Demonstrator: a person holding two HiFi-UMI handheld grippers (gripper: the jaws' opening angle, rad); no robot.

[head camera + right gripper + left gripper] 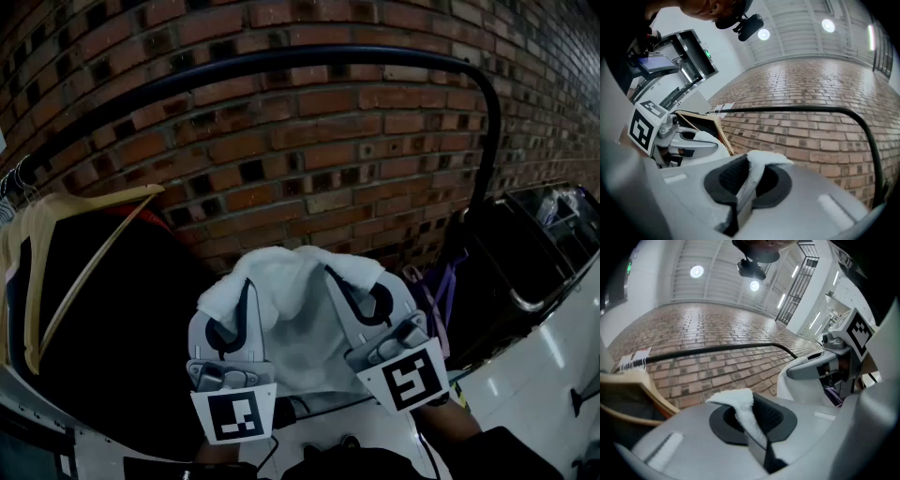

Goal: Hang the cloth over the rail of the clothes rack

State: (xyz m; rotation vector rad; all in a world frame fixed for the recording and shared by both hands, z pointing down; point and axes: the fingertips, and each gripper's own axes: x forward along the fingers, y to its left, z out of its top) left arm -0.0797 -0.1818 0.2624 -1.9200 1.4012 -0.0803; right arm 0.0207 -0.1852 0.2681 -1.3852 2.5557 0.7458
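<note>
Step in hand, as I read it: the carry-up. I've got the cloth (pixel 298 281) pinched on its top edge by both tools, stretched betw. them and hanging down in front of me. It's held in the air, below the rail (pixel 281 58) and on my side of it, so nothing is draped yet. The rail runs dark across the brick wall (pixel 328 141) and bends down at the right end.

Next move, my guess: lift both tools above the rail, push fwd so the top edge goes past it, then lower so the cloth folds over the bar. I need to keep both sides level and stay right of the wooden hanger (pixel 80 244) w/ the dark garment (pixel 122 328), which sits near my left side.

Left tool (pixel 751 414): jaws all but closed, white terry fold clamped betw. the pads, a tuft sticking up past the tips. Right tool (pixel 742 182): same, nearly fully closed on the cloth's other corner. Both are tilted upward toward the rail.
</note>
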